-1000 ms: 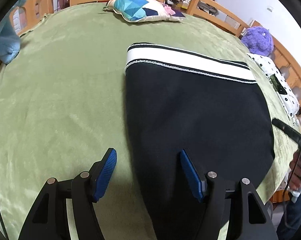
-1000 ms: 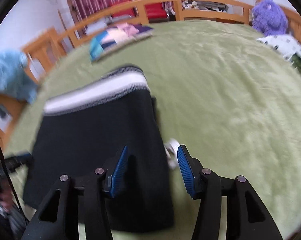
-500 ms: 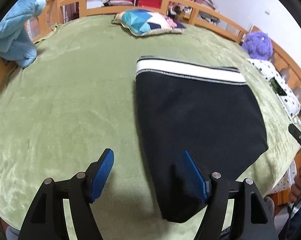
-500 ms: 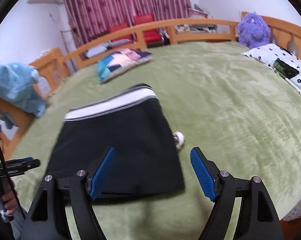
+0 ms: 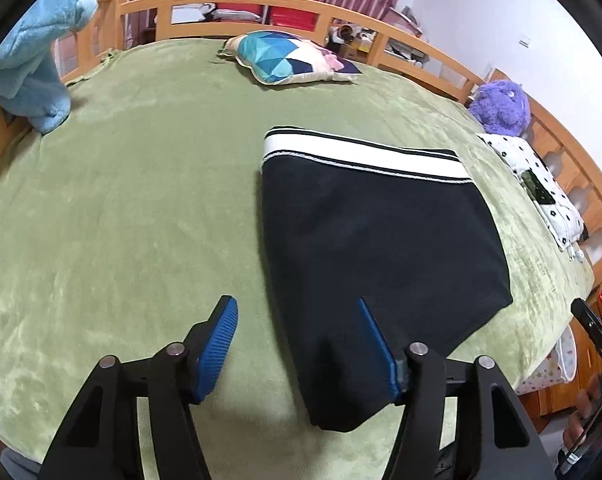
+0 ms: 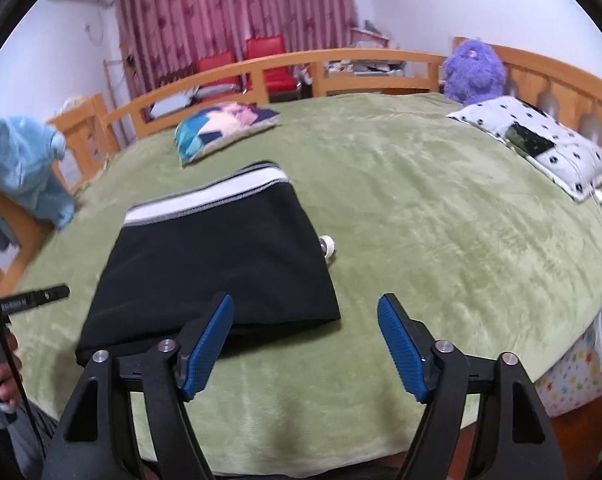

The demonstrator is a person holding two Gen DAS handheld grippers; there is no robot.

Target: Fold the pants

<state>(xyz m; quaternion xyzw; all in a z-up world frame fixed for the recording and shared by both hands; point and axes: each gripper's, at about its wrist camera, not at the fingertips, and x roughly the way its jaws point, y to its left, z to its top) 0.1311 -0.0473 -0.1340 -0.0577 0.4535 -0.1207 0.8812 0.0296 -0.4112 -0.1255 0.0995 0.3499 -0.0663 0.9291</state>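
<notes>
Your pants (image 5: 381, 240) lie folded flat on the bed (image 5: 121, 200); both the left gripper (image 5: 297, 344) and right gripper (image 6: 305, 344) hover with fingers wide, empty, clear of the cloth.

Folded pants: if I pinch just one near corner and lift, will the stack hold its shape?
Probably not. The folded pants look like soft knit lying limp on the green blanket, so layers would likely droop and unfold. The plush blanket may drag if pushed.

Bare green bed (image 5: 121, 200) fills the left wrist view's left half. Obstacles lie along the edges: blue towel (image 5: 37, 60) upper left, cushion (image 5: 289, 58) top centre, purple toy (image 5: 499, 106) and spotted pillow (image 5: 541, 188) at right.
</notes>
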